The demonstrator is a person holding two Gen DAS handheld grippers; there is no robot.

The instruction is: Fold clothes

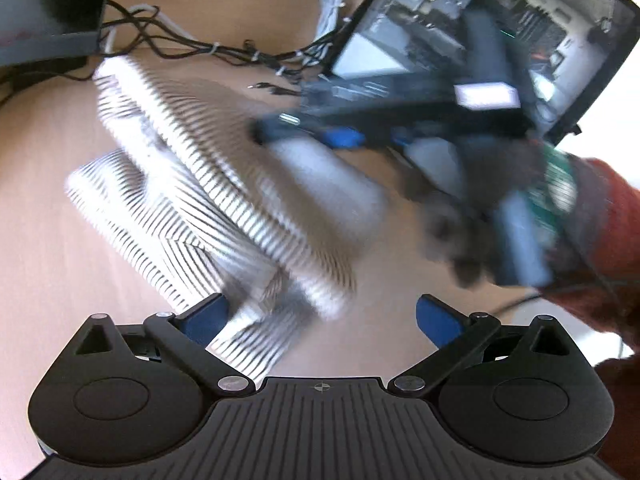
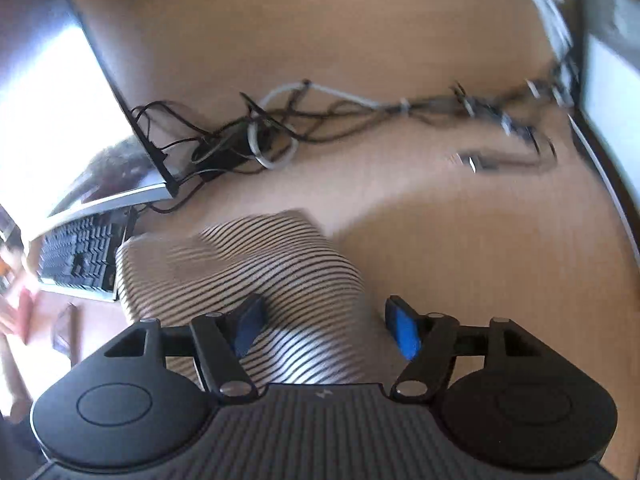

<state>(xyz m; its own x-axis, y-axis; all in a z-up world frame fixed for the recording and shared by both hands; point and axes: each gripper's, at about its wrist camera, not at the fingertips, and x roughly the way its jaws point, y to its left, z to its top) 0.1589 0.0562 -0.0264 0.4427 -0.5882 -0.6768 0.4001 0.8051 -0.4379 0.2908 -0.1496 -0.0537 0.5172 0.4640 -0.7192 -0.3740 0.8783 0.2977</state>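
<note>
Wooden desk (image 2: 360, 32), light brown. Far edge is crowded: tangle of black and white cables (image 2: 272, 132) strung across, monitor (image 2: 132, 128) on the left of the right wrist view with a keyboard (image 2: 80, 256) under it, another screen (image 1: 460, 28) top right of the left wrist view. Bare wood to the right of the garment and between garment and cables gives the only free room.

Striped shirt (image 1: 208, 200), white with thin dark stripes, lies bunched on the desk in several folds, not flat.

Left gripper (image 1: 322, 316): released, blue pads spread wide. A fold of the shirt runs down past the left pad into the gap; can't tell if it touches the pad. Right pad is over bare wood.

Right gripper (image 2: 326, 328): also released, jaws apart. The shirt (image 2: 240, 268) sits under and between them, left pad over the cloth, right pad just off its edge above the desk. No pinch visible.

In the left wrist view the right gripper (image 1: 312, 136) is a heavily blurred mass above the shirt's upper right, held by a dark gloved hand (image 1: 472, 216) with a reddish sleeve (image 1: 600, 240).

Motion blur smears stripes and cable ends. The shirt's near end is hidden under both gripper bodies.
</note>
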